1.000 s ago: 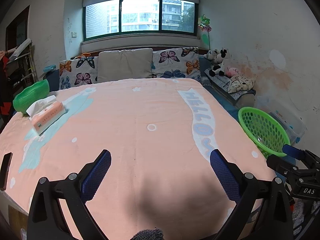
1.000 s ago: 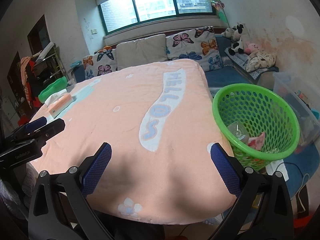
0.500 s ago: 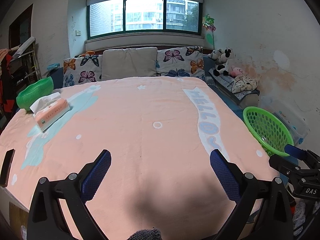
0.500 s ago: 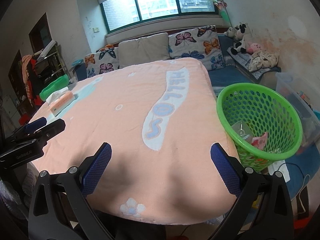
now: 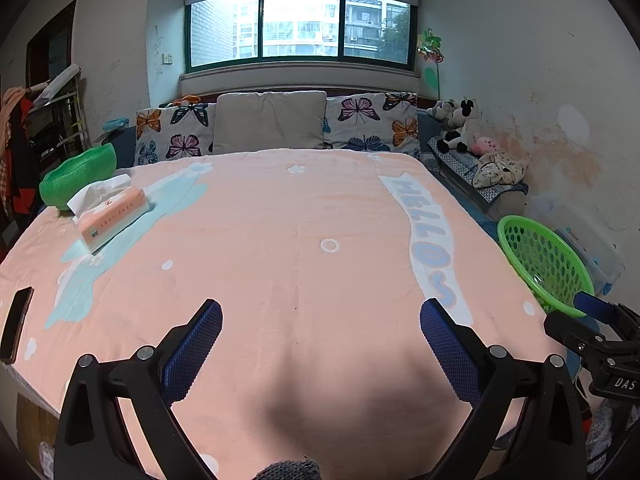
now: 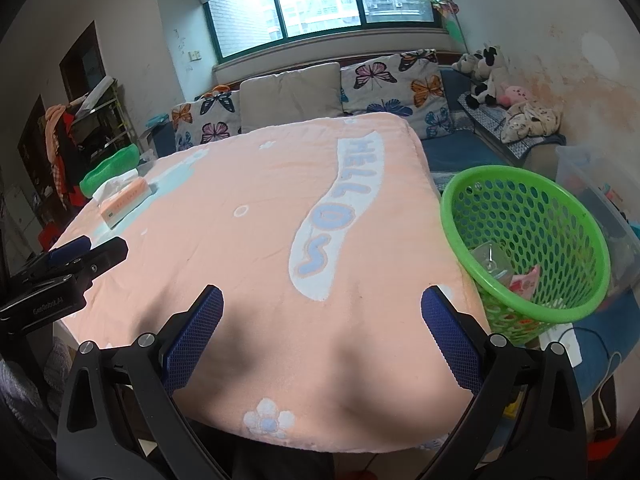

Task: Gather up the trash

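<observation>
**Both tools held apart over the pink blanket, trash in the green basket**

The left tool [image 5: 320, 320] sits at the bottom of its frame with its blue-padded fingers [image 5: 194, 348] spread wide and nothing between them. The right tool [image 6: 322, 318] is likewise spread wide and empty at the bottom of its own frame; from the left wrist view it also shows at the lower right edge.

Below both lies a bed covered by a peach-pink blanket [image 5: 280, 240] with a pale "HELLO" band [image 6: 340, 208] running toward the pillows. The green basket [image 6: 524, 312] stands off the blanket's edge at the right of the right wrist frame, just beside the bed. Inside it lie a clear crumpled piece of plastic [image 6: 490, 260] and a pink-red wrapper [image 6: 526, 282]; further scraps show through the holes lower down.

At the left of the left wrist frame a pink tissue pack [image 5: 110, 214] rests on the blanket, with a green bowl-like thing [image 5: 76, 174] just behind it. A dark phone [image 5: 16, 328] lies at the lower left edge. Butterfly pillows [image 5: 370, 122] and a plain grey cushion [image 5: 270, 122] line the top of the bed under the window [image 5: 300, 26], and soft toys [image 5: 460, 126] sit at the right.
</observation>
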### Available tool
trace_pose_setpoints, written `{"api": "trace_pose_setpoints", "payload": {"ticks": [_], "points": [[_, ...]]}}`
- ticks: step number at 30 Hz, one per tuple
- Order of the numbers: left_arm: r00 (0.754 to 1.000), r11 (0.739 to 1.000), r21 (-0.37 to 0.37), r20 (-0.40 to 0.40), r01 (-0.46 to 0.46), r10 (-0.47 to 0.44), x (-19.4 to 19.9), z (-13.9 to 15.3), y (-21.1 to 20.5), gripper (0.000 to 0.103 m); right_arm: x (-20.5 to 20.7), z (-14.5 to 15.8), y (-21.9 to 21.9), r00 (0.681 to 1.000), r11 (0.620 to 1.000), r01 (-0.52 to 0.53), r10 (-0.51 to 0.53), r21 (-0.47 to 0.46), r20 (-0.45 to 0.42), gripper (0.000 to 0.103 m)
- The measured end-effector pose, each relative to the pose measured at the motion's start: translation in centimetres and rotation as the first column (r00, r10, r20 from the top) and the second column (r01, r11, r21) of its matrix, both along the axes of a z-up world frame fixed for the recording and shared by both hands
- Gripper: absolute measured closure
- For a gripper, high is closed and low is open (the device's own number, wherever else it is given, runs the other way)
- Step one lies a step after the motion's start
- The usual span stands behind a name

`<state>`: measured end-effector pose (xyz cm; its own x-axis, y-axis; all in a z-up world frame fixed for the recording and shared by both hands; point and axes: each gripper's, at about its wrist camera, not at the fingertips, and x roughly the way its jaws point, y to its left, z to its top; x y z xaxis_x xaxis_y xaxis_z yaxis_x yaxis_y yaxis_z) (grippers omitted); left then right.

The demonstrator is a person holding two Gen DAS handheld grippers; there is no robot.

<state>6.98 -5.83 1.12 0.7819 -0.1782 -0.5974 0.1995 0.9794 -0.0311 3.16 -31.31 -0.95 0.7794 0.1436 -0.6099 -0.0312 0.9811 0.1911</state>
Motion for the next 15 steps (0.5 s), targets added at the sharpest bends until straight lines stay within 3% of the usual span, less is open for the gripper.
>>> {"api": "trace_pose_setpoints", "payload": {"ticks": [15], "points": [[1.000, 1.000, -0.002, -0.003, -0.017, 0.017, -0.06, -0.35, 0.51, 0.007, 0.23, -0.10, 0.39, 1.000, 1.000, -0.007, 0.007, -0.001, -0.002, 0.005]]}}
